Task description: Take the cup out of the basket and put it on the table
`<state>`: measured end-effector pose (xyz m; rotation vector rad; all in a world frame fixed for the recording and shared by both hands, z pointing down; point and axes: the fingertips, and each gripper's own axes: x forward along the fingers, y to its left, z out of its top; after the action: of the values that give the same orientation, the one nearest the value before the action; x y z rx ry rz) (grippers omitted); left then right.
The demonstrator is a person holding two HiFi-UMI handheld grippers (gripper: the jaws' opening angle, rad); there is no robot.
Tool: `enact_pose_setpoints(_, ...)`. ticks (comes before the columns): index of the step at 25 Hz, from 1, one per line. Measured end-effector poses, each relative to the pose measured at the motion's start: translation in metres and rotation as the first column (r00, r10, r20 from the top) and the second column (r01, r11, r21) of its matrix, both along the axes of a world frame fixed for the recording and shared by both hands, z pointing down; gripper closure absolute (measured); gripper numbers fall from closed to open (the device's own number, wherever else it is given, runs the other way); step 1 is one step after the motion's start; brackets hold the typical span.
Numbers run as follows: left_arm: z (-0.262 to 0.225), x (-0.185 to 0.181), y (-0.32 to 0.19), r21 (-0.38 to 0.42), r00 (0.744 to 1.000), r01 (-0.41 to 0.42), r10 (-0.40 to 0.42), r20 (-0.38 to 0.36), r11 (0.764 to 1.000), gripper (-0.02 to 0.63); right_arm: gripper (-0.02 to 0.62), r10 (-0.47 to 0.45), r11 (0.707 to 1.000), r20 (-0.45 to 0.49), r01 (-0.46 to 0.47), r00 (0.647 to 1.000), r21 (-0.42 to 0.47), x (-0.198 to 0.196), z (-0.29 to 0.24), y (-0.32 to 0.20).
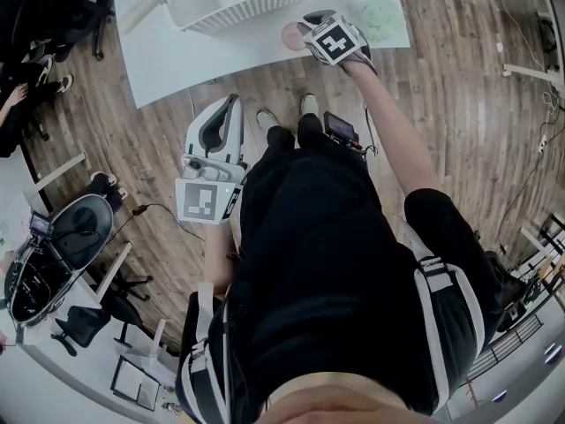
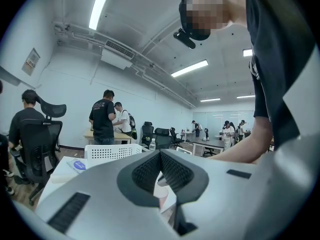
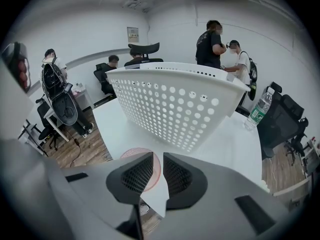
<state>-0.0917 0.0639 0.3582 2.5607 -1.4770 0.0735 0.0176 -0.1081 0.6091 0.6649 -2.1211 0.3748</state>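
Nearest: holds left gripper (image 1: pixel 233 104) low in front of the body, short of the table (image 1: pixel 177 60) edge, above the wood floor. Shows fingers (image 2: pixel 147 171) pressed together in the left gripper view, tips meeting, nothing pinched. Reads as idle, no part in this step.

Further out: reaches right gripper (image 1: pixel 306 25) over the near edge of the table, pointed steeply down. Shows fingers (image 3: pixel 137 174) slightly spread in the right gripper view, with a narrow gap and pads pressing on nothing.

Directly under and behind those fingertips: pink cup (image 3: pixel 128 154), upright, mouth up, standing on the table close to the near edge. Shows part of the cup's mouth through the gap. Cannot tell whether a finger touches the rim.

Just behind the cup: white perforated basket (image 3: pixel 175 104), also on the table, with a strip of bare table between the two. So cup out of the basket and already down.

Farther back: water bottle (image 3: pixel 259 109) at the far right side of the table. Beyond that, people and office chairs around other desks.

Step in hand, as judged: release after placing. Looks nearly finished, only the let-go and retreat left.

Next move calls for spreading the fingers a little wider, then lifting straight up and back so no pad drags the rim. Worth care, since the cup sits near the table edge and a sideways nudge could tip it or push it off.
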Motion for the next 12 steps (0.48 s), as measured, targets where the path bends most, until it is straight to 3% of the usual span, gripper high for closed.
enact_pose_setpoints(12, -0.011, 0.015, 0.001, 0.041, 1.0, -0.019, 0.019, 0.0, 0.999, 0.586, 0.554, -0.041, 0.995, 0.157, 0.025, 0.987, 0.1, -0.006, -0.076, 0.028)
